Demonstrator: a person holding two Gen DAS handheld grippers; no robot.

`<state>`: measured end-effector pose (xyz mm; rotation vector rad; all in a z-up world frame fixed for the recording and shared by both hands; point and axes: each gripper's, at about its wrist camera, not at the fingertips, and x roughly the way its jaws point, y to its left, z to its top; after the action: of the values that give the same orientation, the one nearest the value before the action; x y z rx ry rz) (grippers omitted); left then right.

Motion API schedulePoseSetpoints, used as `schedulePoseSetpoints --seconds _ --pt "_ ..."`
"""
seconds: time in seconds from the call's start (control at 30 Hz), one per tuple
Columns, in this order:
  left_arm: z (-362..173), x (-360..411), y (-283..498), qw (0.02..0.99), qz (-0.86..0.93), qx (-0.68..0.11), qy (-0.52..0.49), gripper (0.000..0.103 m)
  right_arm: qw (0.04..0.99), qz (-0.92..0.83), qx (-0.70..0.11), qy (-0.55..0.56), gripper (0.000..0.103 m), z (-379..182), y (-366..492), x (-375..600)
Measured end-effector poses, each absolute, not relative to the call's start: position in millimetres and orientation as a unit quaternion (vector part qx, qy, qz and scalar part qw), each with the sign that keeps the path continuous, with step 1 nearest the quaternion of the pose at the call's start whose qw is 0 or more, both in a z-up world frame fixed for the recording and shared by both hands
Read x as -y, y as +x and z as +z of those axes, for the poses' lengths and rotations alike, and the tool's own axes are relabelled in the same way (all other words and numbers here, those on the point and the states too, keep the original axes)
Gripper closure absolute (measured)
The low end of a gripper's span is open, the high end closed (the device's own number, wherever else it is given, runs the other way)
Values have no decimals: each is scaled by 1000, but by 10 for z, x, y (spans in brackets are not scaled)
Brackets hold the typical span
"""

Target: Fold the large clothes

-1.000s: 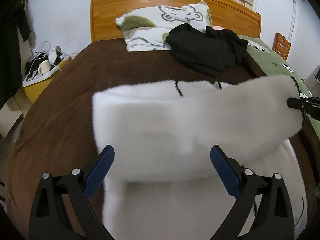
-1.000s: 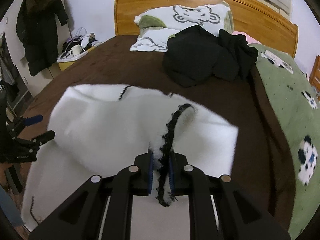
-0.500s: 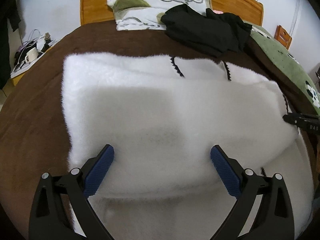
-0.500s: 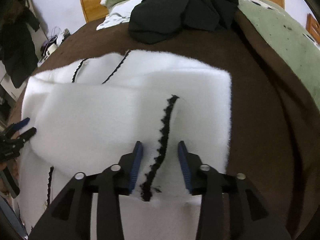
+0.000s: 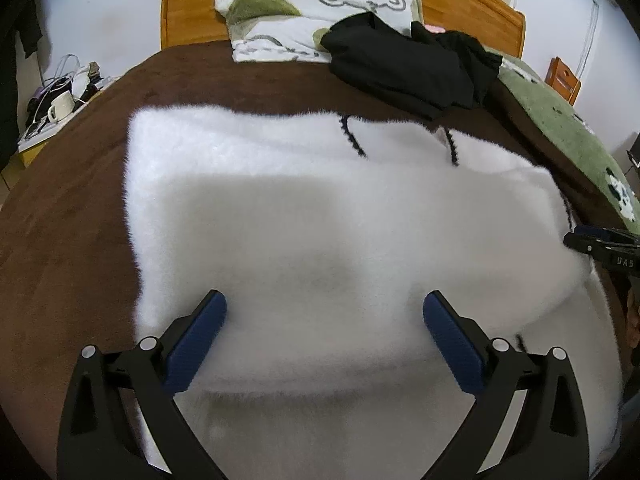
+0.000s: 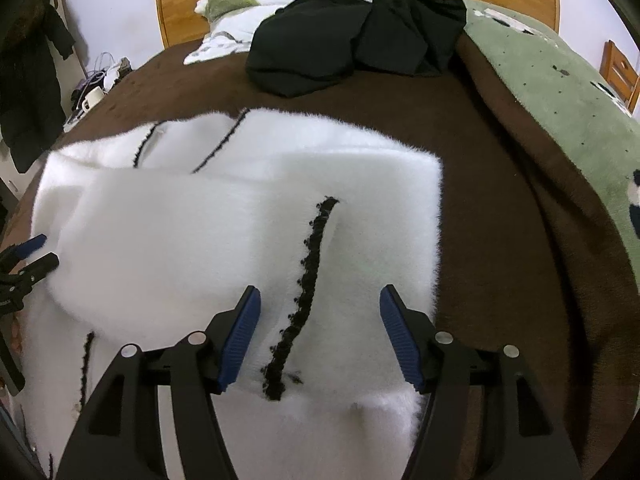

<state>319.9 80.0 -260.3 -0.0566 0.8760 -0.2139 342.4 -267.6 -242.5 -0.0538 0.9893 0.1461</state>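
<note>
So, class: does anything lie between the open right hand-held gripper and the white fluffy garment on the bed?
Nothing visible does. The right hand-held gripper sits directly over the white fluffy garment, its black trim between the open jaws.

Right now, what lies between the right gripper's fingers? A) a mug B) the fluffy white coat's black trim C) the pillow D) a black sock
B: the black trim of the fluffy white coat runs between the open fingers of the right gripper, which no longer pinch it.
</note>
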Motion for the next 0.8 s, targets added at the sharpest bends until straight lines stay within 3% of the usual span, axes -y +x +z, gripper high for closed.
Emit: schedulePoseSetpoints --seconds 0.1,0.4,0.5,0.8 --pt "-2436 -857 3061 907 -103 -407 -30 7 887 73 -454 -24 31 -2206 3284 2693" --pt "-1922 -1183 2361 921 -84 -380 -33 7 902 90 -422 1 29 -1612 2648 2687" --pt "-1843 -1248 2069 920 -77 -383 -39 7 904 89 -419 7 23 -1526 2397 2689" --pt "-1943 -1350 1195 903 -76 -420 -50 7 894 86 -438 39 23 -1594 1443 2782"
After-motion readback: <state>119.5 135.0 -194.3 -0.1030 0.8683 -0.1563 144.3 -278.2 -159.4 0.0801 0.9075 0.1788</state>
